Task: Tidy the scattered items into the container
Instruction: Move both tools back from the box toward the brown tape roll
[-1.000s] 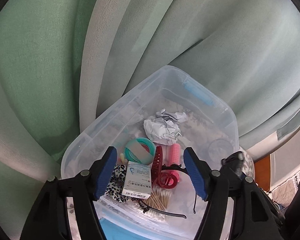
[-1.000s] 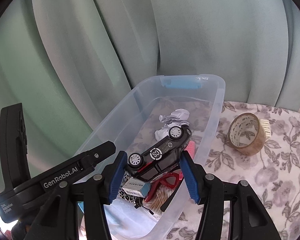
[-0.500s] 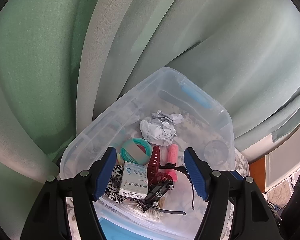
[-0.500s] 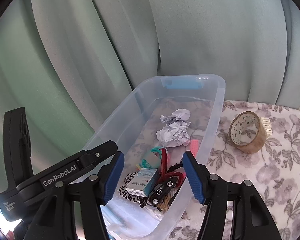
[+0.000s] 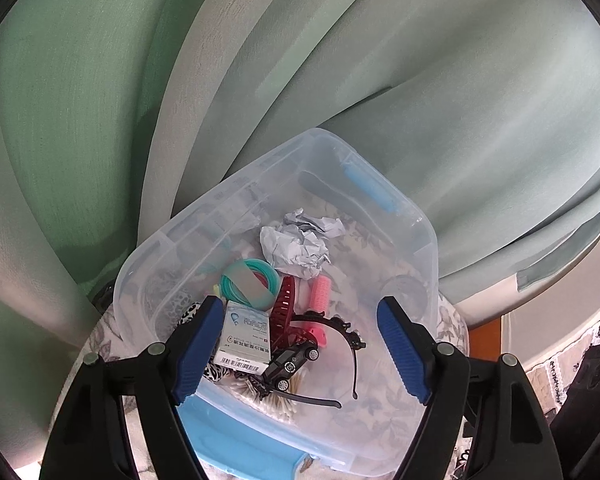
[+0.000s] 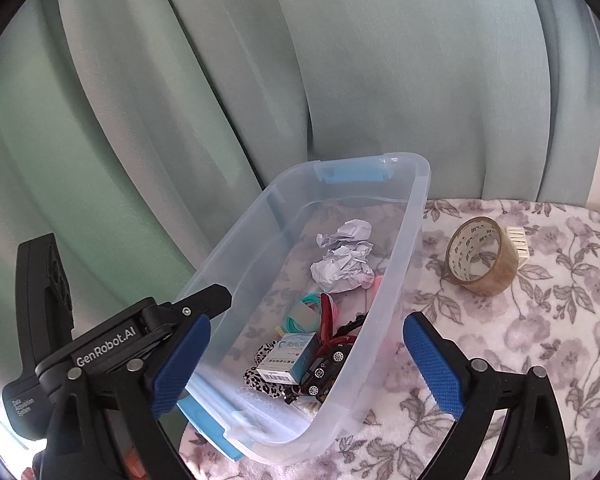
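Resting among the clutter in the clear plastic storage bin with blue latches (image 6: 396, 240), the small black toy car (image 6: 326, 368) lies against a white-and-blue carton (image 6: 290, 356), with a crumpled ball of white paper (image 6: 344, 260) farther back. Both tools hover above the bin, holding nothing — the left gripper (image 5: 300, 354) spread wide, the right gripper (image 6: 306, 366) likewise. Outside the bin, on the floral cloth (image 6: 540, 340), stands a roll of brown packing tape (image 6: 482, 256).

- Left gripper (image 5: 300, 352): black plastic frame, ribbed blue finger pads (image 5: 198, 350), silver screws.
- Right gripper (image 6: 306, 364): same black frame, textured blue pads (image 6: 432, 366), silver screws; white "GenRobot.AI" lettering shows on the other gripper's body.
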`<state>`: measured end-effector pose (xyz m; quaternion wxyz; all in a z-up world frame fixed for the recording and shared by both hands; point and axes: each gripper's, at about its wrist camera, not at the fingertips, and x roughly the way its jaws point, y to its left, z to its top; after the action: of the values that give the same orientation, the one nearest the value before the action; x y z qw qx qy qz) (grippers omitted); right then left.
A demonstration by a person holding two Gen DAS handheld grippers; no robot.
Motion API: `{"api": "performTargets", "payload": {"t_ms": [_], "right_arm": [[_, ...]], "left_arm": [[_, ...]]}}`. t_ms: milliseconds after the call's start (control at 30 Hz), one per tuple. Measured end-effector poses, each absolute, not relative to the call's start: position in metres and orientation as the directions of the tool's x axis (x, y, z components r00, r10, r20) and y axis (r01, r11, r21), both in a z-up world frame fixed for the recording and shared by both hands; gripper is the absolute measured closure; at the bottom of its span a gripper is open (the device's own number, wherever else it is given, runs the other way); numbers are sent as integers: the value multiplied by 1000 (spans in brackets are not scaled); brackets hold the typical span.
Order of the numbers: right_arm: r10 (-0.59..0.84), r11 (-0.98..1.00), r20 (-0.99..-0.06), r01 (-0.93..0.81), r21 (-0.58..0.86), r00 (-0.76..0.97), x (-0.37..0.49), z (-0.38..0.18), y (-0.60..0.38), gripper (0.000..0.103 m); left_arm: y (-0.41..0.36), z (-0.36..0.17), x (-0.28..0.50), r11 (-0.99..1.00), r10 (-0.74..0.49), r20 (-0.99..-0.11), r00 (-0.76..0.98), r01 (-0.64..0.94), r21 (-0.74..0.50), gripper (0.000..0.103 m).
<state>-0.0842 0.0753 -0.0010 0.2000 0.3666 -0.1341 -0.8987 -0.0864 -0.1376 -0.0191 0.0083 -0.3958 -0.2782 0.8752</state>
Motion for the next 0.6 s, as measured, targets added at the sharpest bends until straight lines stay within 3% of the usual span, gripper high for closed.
{"api": "performTargets", "payload": {"t_ms": [600], "right_arm": [[-414,-880,-491,201,430,-767,-32,32,136,3]], "left_arm": [[-71,33,-54,-933,199,-643,-739,59,-355,23]]}}
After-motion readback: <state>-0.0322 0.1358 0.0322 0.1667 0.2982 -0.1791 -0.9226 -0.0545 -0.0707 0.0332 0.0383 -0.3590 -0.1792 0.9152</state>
